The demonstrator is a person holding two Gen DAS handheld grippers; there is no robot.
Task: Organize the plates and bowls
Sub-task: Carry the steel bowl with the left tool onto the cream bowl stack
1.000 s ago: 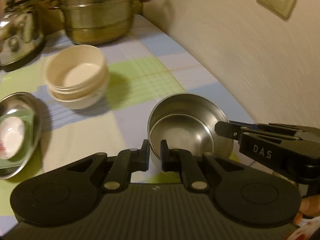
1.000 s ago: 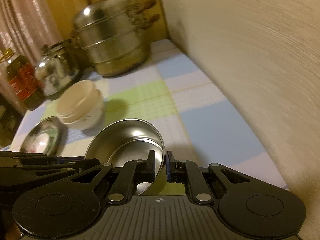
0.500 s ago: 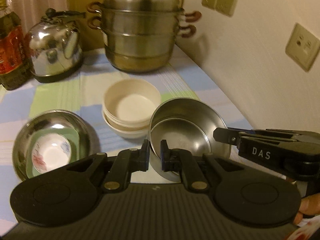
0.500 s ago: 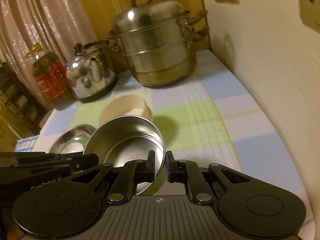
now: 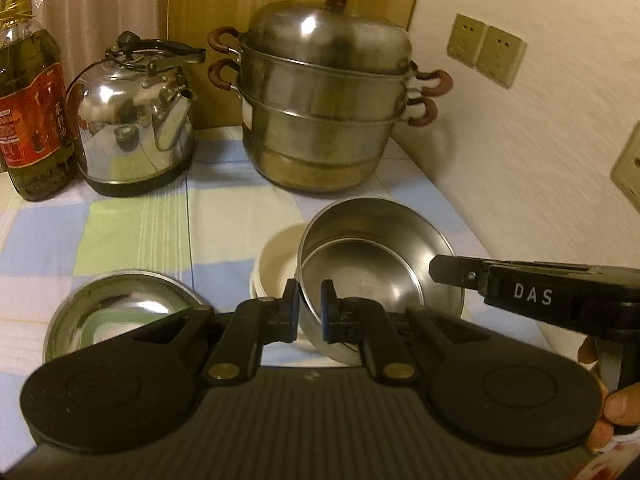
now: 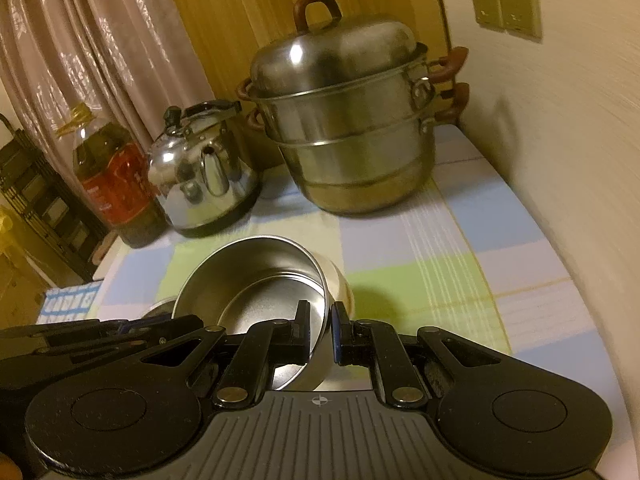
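Inside steel basin [image 5: 116, 304]: green-rimmed dish [image 5: 120, 320].

two steel bowls [image 5: 380, 268] [image 5: 116, 304], one steamer pot [image 5: 324, 116], one kettle [image 5: 136, 120], one oil bottle [image 5: 32, 108]

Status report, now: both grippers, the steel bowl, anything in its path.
Left gripper and right gripper both clamped on the steel bowl rim, opposite sides. Bowl tilted, over the cream bowls. Path unobstructed.
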